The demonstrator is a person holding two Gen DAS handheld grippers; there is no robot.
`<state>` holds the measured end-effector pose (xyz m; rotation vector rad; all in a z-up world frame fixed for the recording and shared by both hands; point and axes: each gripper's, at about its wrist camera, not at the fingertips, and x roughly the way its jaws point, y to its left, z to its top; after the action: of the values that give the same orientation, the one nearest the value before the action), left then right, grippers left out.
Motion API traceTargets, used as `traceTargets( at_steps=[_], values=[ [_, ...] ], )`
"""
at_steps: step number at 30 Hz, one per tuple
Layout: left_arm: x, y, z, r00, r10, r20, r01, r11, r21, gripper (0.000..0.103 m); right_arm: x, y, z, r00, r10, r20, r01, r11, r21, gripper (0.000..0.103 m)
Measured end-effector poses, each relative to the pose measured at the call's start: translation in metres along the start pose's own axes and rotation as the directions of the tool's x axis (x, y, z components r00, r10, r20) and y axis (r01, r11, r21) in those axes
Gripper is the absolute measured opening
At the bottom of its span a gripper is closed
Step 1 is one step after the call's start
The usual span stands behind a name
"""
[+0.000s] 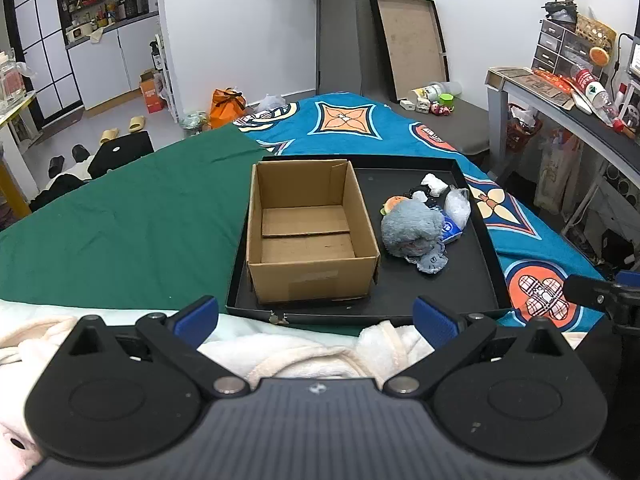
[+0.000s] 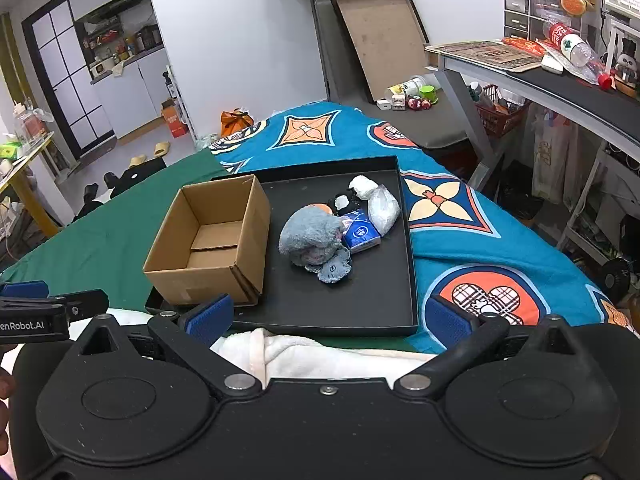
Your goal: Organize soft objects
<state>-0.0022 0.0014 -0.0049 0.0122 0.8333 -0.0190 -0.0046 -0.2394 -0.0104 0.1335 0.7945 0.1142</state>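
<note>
An empty open cardboard box (image 1: 308, 232) (image 2: 212, 240) stands in the left half of a black tray (image 1: 472, 280) (image 2: 360, 304). To its right in the tray lies a pile of soft things: a grey plush toy (image 1: 412, 228) (image 2: 310, 236), a blue tissue pack (image 2: 362, 232), a clear plastic bag (image 1: 458, 206) (image 2: 384, 206), a white wad (image 2: 362, 186) and a small orange toy (image 1: 394, 203). My left gripper (image 1: 316, 320) and right gripper (image 2: 328, 316) are both open and empty, held before the tray's near edge, above a white fleece robe (image 1: 304, 356) (image 2: 320, 354).
The tray lies on a bed with a green sheet (image 1: 120, 220) and a blue patterned blanket (image 1: 352, 124) (image 2: 500, 248). A cluttered desk (image 1: 580, 108) (image 2: 540, 76) stands to the right. The right gripper's finger shows at the left wrist view's right edge (image 1: 600, 292).
</note>
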Motion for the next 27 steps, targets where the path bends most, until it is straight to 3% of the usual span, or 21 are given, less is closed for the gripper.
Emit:
traceTargets(
  at_steps=[27],
  values=[
    [-0.0095, 0.0036, 0.0027, 1.0, 0.002, 0.006, -0.002, 1.0, 0.001, 0.103, -0.0049, 0.0101, 0.0038, 1.0, -0.03, -0.002, 0.03, 0.998, -0.047, 0.103]
  ],
)
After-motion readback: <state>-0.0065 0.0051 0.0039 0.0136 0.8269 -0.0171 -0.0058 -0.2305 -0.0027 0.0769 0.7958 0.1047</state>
